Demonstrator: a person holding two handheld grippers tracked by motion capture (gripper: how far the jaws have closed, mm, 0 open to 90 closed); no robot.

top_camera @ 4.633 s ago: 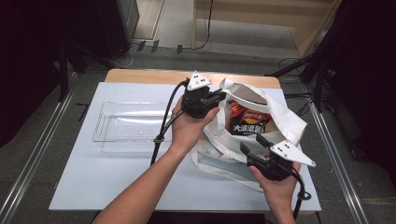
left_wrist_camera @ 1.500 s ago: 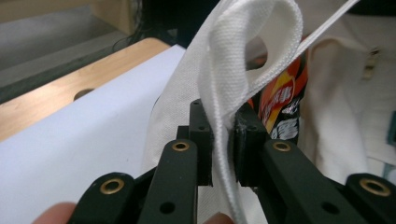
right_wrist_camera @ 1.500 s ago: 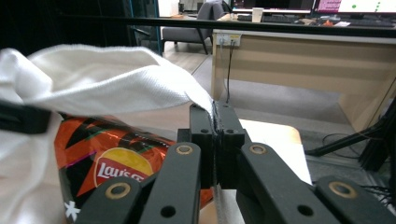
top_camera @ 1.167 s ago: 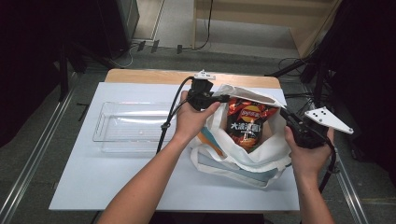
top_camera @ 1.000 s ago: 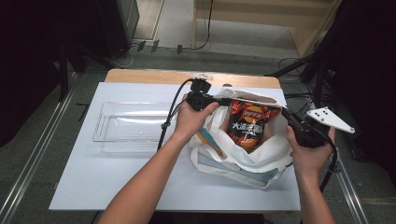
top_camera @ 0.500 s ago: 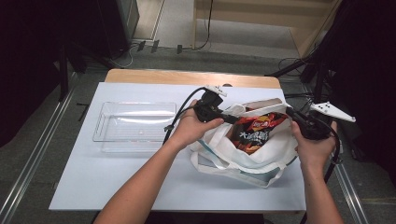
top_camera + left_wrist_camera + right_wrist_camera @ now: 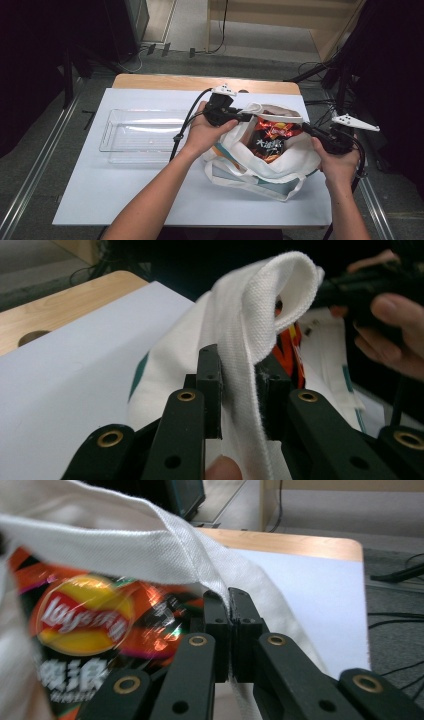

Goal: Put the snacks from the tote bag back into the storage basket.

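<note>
High view: a white tote bag [image 7: 260,165] is seen lying toward the counter's [image 7: 120,195] right edge, mouth held wide between both grippers. An orange chip bag [image 7: 270,142] is seen inside the opening. The left gripper [image 7: 239,117] is set at the bag's left rim, nearer the far edge; the right gripper [image 7: 312,134] is set at the right rim, close to the counter's right edge. A clear tray [image 7: 145,135] is placed on the left half, apart from the bag.

Left gripper view: a folded band of the tote bag [image 7: 260,315] is seen betw. the left gripper's [image 7: 239,390] pads. The jaws have just been opening a little, w/ the fabric between them and touching both pads, so the grip is a loose one. The other hand [image 7: 395,325] is seen farther off.

Right gripper view: the right gripper [image 7: 230,635] is closed tight on the tote bag's [image 7: 150,545] rim, pads nearly meeting w/ thin cloth pinched. The chip bag [image 7: 95,630] is seen just left of the jaws, blurred.
</note>
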